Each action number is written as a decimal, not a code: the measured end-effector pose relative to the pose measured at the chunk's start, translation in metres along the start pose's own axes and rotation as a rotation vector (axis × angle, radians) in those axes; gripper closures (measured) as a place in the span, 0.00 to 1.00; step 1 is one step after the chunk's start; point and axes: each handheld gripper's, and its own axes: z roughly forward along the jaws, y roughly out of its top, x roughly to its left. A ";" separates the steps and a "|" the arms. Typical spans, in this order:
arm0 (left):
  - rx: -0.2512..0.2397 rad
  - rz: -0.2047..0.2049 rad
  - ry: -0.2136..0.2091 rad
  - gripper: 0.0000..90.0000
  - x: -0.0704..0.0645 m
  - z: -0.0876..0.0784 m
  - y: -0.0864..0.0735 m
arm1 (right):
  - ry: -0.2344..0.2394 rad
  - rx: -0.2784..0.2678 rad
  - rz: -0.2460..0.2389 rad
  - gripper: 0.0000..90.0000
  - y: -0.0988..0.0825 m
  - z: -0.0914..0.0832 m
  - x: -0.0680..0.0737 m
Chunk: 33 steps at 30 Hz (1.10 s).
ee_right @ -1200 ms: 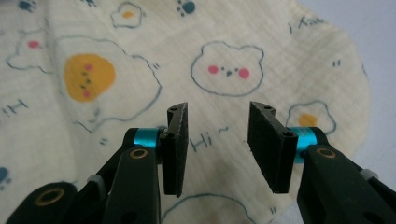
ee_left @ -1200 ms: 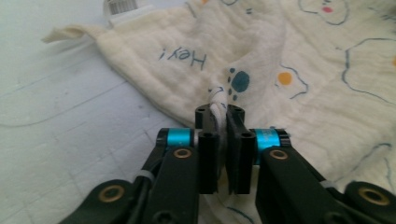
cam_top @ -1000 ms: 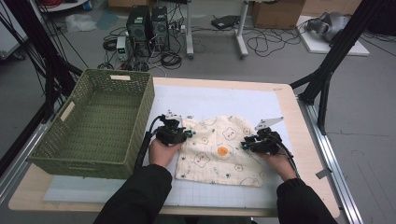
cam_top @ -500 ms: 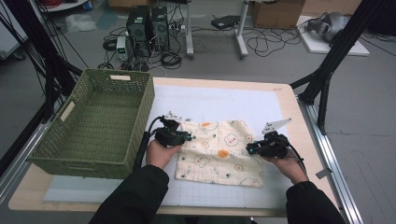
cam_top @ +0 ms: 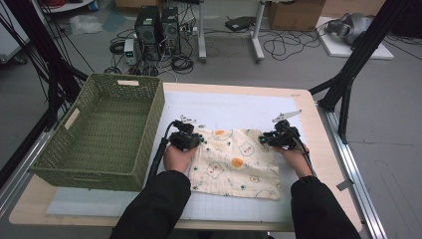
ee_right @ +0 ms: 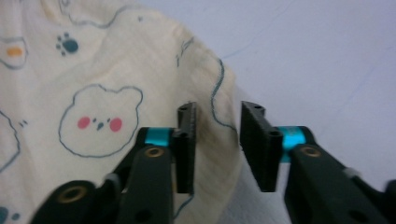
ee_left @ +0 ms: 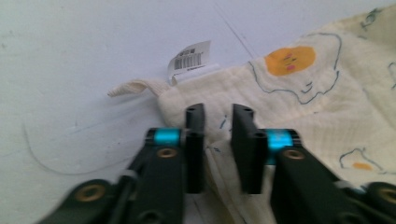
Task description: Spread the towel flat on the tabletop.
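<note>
Our left gripper's (ee_left: 217,140) jaws stand a narrow gap apart with the cloth's (cam_top: 236,162) bunched corner between them; they have just been closing, and we cannot tell whether the pads press yet. Our right gripper's (ee_right: 217,140) jaws stand wider apart over a raised fold at the cloth's other far corner and have been closing too, with the pads not yet pressing on it. The cream cloth, printed with bears and fried eggs, lies on the white mat (cam_top: 234,107) in the middle of the table (cam_top: 318,164), its far edge between our grippers. Bare mat lies beyond that edge; the green basket (cam_top: 99,134) stands just to the left of our left hand (cam_top: 178,157). A white barcode tag (ee_left: 189,60) sits at the corner by a small loop, its print too blurred to read. Since a second ago our right gripper has shifted outward to the corner, and the cloth lies flatter.
</note>
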 end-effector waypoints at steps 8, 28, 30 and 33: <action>-0.215 0.060 0.110 0.91 -0.006 -0.020 0.017 | -0.198 -0.163 -0.037 0.78 0.012 -0.027 0.004; -0.096 0.112 -0.041 0.69 -0.022 -0.055 -0.024 | 0.090 -0.099 -0.126 0.56 -0.039 -0.048 0.055; -0.075 0.122 -0.045 0.65 -0.025 -0.059 -0.033 | 0.127 -0.097 -0.138 0.56 -0.050 -0.049 0.063; -0.051 0.136 -0.051 0.64 -0.027 -0.066 -0.044 | 0.163 -0.079 -0.159 0.58 -0.062 -0.052 0.072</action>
